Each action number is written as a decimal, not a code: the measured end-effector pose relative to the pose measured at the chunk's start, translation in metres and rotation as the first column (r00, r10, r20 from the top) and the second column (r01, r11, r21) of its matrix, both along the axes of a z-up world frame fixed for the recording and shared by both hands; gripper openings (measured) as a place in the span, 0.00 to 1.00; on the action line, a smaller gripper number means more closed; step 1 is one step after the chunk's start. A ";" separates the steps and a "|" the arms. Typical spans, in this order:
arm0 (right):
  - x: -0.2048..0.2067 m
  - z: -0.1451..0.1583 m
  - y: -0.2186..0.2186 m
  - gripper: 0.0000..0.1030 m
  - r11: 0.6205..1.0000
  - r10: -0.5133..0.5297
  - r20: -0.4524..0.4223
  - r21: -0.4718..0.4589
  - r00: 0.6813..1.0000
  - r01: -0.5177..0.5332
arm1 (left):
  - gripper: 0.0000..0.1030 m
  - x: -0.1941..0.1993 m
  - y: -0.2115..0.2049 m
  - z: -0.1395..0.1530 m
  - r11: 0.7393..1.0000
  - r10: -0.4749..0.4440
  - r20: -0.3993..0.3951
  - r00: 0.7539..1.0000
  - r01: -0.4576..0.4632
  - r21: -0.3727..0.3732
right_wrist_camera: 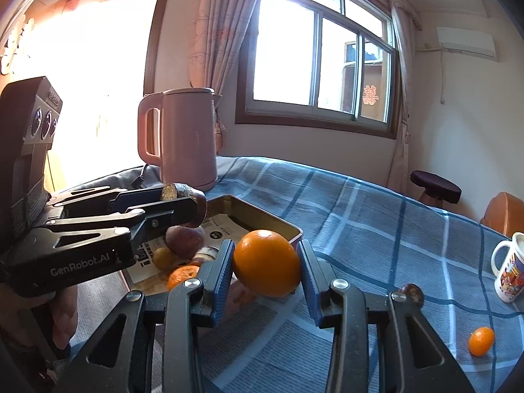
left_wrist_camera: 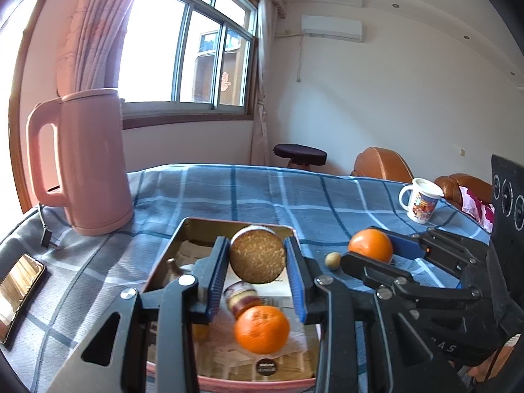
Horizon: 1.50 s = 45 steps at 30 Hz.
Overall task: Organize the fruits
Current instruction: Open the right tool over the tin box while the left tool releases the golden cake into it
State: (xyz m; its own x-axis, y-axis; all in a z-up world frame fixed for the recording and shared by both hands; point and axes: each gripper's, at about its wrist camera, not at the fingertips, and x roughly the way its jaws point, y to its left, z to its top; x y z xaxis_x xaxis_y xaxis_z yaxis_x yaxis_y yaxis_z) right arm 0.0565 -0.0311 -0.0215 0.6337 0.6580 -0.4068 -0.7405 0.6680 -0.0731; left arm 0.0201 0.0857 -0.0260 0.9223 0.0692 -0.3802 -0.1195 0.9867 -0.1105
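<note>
Left gripper [left_wrist_camera: 257, 258] is clamped on a halved brown fruit [left_wrist_camera: 257, 253], cut face toward the camera, blue pads pressing both sides, held in the air over the metal tray [left_wrist_camera: 163, 263]. Right gripper [right_wrist_camera: 267, 263] is closed on a whole orange [right_wrist_camera: 267, 262], pads on both sides, held above the tablecloth just beside the tray's near-right corner

Tray contents, left wrist view: a loose orange [left_wrist_camera: 262, 329] at the near end, blurred, and a jar-like item [left_wrist_camera: 242, 296] behind it, all on printed paper lining. Right wrist view also shows a purple-brown round fruit [right_wrist_camera: 184, 241], a small yellowish fruit [right_wrist_camera: 163, 257] and part of another orange [right_wrist_camera: 182, 276] in the tray, under the left gripper

Outside the tray, on the blue plaid tablecloth [right_wrist_camera: 376, 216]: a small orange kumquat-like fruit [right_wrist_camera: 480, 341] near the right edge, a dark round fruit [right_wrist_camera: 412, 292] partly behind the right gripper's linkage, and a small pale round fruit [left_wrist_camera: 333, 258] seen from the left wrist between the tray and the right gripper

Also on the table: pink kettle [left_wrist_camera: 88, 163] beyond the tray's far-left corner, printed mug [left_wrist_camera: 421, 203] far right, phone [left_wrist_camera: 18, 294] at the left edge. A hand [right_wrist_camera: 64, 314] grips the left gripper's handle
</note>
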 end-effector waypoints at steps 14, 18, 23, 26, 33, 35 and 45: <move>-0.006 -0.007 0.040 0.40 0.997 0.064 -0.024 -0.036 0.998 -0.064 | 0.35 -0.011 0.032 -0.014 0.998 0.065 -0.060 0.996 -0.065 -0.003; -0.005 -0.011 0.048 0.40 0.996 0.070 -0.041 -0.049 0.997 -0.071 | 0.35 -0.013 0.037 -0.015 0.997 0.074 -0.068 0.995 -0.075 -0.002; -0.005 -0.013 0.053 0.40 0.995 0.076 -0.058 -0.062 0.995 -0.079 | 0.35 -0.011 0.039 -0.017 0.998 0.068 -0.091 0.994 -0.069 -0.003; -0.003 -0.014 0.057 0.40 0.994 0.080 -0.068 -0.074 0.995 -0.085 | 0.35 -0.009 0.040 -0.019 0.998 0.065 -0.106 0.992 -0.066 -0.004; 0.003 -0.018 0.064 0.40 0.990 0.081 -0.099 -0.105 0.992 -0.092 | 0.35 -0.005 0.042 -0.021 0.998 0.059 -0.136 0.989 -0.061 -0.013; 0.004 -0.020 0.066 0.40 0.989 0.082 -0.109 -0.117 0.991 -0.094 | 0.35 -0.003 0.043 -0.022 0.998 0.055 -0.147 0.988 -0.057 -0.015; 0.006 -0.025 0.074 0.40 0.982 0.089 -0.123 -0.157 0.988 -0.108 | 0.35 -0.001 0.042 -0.024 0.999 0.046 -0.167 0.985 -0.050 -0.015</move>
State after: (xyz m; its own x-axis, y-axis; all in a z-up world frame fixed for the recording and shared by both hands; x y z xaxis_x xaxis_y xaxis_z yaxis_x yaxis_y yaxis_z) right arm 0.0622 0.0433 -0.0469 0.5123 0.6338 -0.5795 -0.8116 0.5779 -0.0855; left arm 0.0189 0.1279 -0.0497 0.8418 0.1030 -0.5298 -0.1849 0.9773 -0.1037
